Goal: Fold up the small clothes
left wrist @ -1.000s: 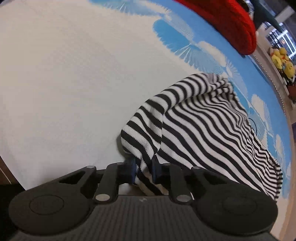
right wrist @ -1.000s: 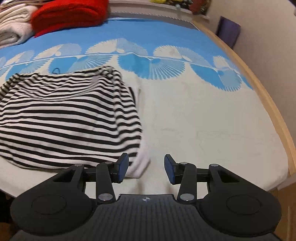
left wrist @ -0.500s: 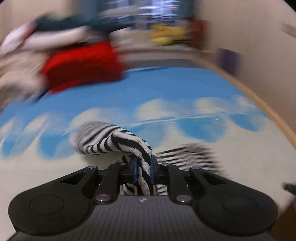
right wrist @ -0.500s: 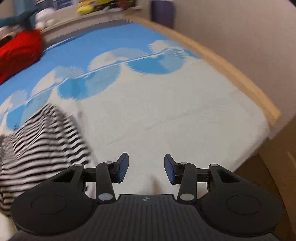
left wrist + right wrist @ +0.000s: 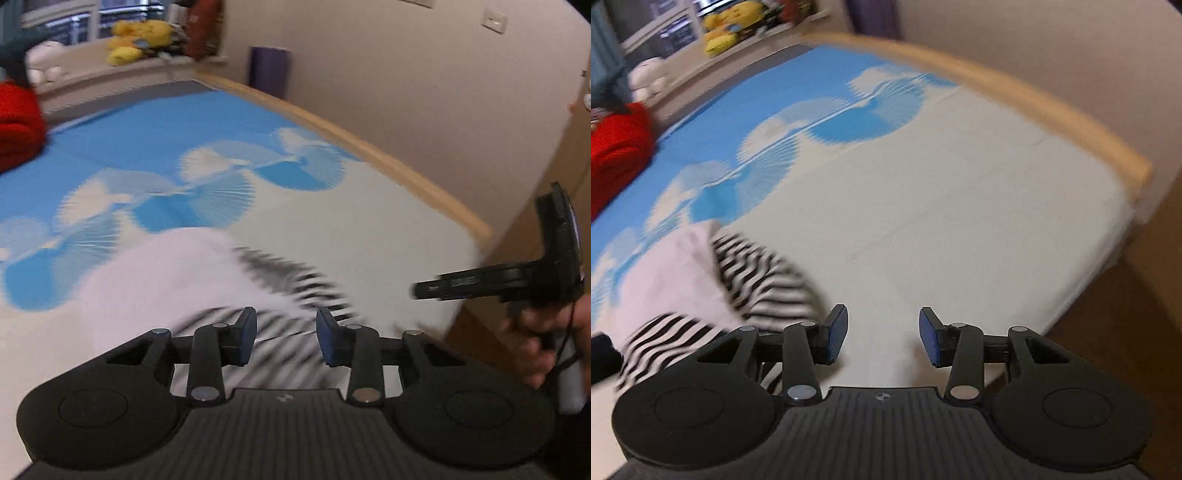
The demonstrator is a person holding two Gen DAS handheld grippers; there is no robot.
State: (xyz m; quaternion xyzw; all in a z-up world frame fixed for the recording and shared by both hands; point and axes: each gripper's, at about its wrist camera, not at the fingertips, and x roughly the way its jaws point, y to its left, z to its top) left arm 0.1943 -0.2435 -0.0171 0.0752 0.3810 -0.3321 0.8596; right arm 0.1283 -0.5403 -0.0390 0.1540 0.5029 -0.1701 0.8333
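Note:
The black-and-white striped garment (image 5: 288, 280) lies blurred on the bed, its white inside (image 5: 166, 273) turned up over part of it. My left gripper (image 5: 286, 338) is open and empty just above it. My right gripper (image 5: 882, 336) is open and empty over the bare white sheet, with the striped garment (image 5: 764, 288) to its left. The right gripper also shows side-on in the left wrist view (image 5: 517, 273), held by a hand at the bed's right edge.
The bed sheet (image 5: 942, 206) is white near me and blue with fan patterns farther off. A red folded garment (image 5: 617, 147) lies far left. A wooden bed edge (image 5: 388, 158) runs along the right by the wall. Plush toys (image 5: 136, 37) sit on a far shelf.
My left gripper has carried the striped fold across the garment and opened, letting it go. The right gripper has stayed open and swung to the right.

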